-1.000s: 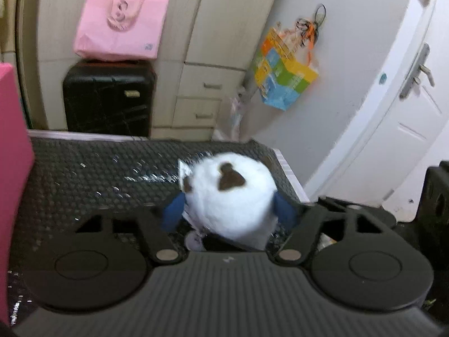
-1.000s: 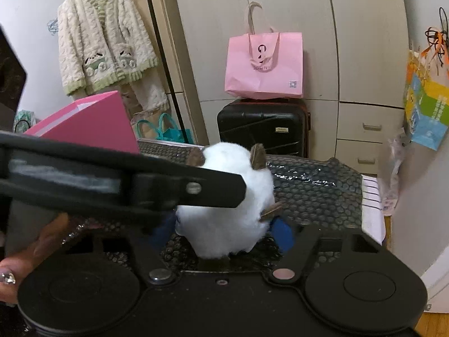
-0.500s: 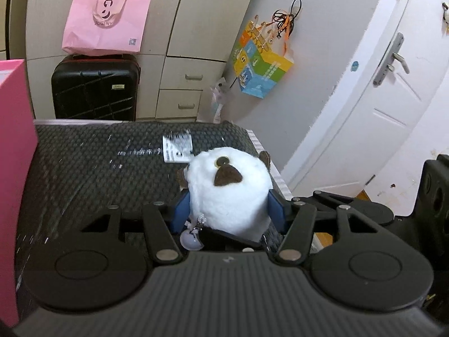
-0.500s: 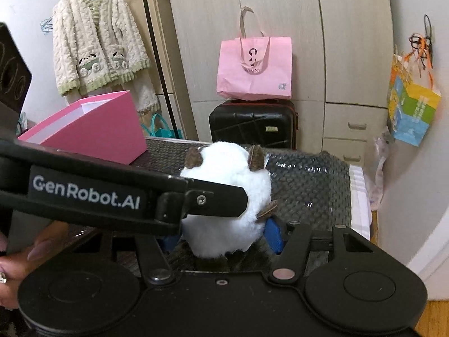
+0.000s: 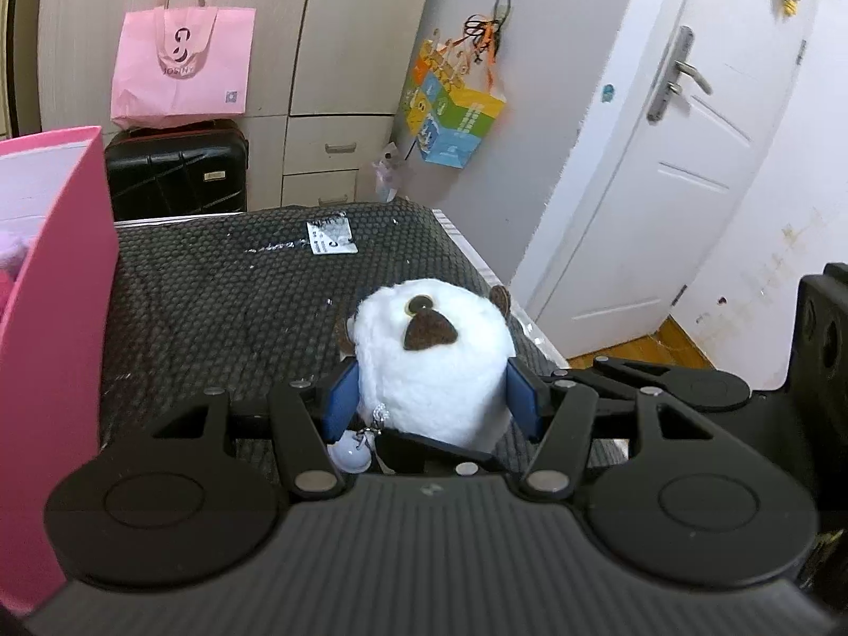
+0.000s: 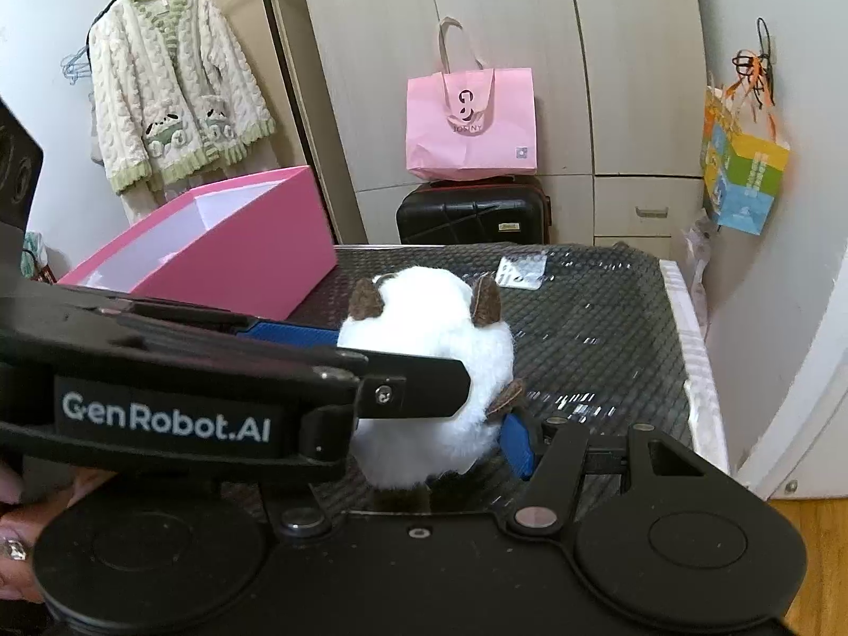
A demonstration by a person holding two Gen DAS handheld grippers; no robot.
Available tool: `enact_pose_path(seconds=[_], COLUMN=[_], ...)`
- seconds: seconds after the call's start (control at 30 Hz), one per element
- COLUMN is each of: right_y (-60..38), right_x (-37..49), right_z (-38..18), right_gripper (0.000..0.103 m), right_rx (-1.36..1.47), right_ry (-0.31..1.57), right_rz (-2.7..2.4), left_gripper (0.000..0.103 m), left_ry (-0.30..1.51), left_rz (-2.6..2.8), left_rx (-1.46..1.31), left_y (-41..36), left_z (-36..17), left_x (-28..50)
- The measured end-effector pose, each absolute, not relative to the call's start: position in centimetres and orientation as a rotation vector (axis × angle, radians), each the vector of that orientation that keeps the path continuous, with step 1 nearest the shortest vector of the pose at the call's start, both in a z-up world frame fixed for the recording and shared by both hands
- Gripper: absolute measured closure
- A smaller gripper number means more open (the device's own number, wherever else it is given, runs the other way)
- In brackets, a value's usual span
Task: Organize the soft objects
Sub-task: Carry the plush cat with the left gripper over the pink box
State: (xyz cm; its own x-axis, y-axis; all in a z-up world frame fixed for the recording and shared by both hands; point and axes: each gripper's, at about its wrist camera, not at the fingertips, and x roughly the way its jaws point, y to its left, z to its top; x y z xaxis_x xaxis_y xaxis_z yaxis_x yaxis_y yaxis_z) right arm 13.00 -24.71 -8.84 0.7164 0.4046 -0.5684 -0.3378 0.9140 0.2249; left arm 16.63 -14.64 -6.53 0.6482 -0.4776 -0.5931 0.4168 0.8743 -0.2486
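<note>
Black dimpled mat [image 5: 222,297]: one white plush [image 5: 432,365], two grippers, one pink box [image 6: 228,244].

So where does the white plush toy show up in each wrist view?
Left wrist: white plush toy at centre, face up, between the left tongs.
Right wrist: it sits at centre, ears up, between the right tongs.
Shared landmark: pink shopping bag on the black suitcase.
</note>
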Motion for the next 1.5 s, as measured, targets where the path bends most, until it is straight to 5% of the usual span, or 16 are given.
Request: enact_pose_path(seconds=[0.93,1.5], right_y=[-16.2,-10.6], right_x=[2.1,3.4], right_z=[-6.3,1.4], right_gripper=[0.037,0.037], right_rx=[0.076,0.013], right_ry=[0.624,0.511], right_rz=[0.545,0.754], left_gripper=[0.046,0.045], left_ry=[0.658,0.511], left_rz=[-0.526,-0.493], left_rx=[-0.065,-0.072], left_y=[-5.1,2.6], left_z=[-4.4,2.6], left_x=[5.0,3.6])
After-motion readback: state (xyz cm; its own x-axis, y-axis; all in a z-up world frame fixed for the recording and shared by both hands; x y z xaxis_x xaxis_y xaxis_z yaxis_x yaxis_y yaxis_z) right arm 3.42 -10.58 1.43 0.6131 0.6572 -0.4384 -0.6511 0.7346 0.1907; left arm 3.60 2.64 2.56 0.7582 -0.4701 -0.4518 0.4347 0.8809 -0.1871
